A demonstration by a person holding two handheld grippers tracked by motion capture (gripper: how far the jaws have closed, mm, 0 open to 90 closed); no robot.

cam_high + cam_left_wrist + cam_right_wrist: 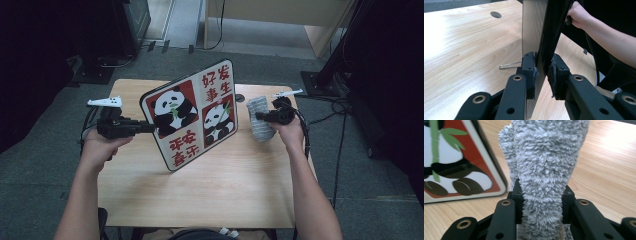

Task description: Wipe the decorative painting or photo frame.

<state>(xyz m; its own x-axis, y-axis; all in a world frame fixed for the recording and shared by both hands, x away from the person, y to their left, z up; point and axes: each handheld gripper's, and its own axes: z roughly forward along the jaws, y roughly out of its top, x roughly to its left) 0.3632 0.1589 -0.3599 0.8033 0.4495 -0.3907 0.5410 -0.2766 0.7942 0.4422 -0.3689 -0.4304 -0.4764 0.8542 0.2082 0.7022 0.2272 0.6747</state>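
A square board (192,112) printed with pandas and red Chinese characters stands tilted on the wooden table (225,190), picture side toward me. My left gripper (149,127) is shut on its left edge; in the left gripper view the pads (530,72) clamp the thin board (531,30) from both sides. My right gripper (260,116) is shut on a grey fluffy cloth (261,131), just right of the board. In the right gripper view the cloth (546,157) rises between the jaws of that gripper (541,202), with the board (456,162) beside it.
A round cable hole (240,98) sits near the table's far edge. A thin wire stand (509,65) juts from the board's back onto the table. Dark equipment stands (325,75) and cables lie on the floor beyond the table.
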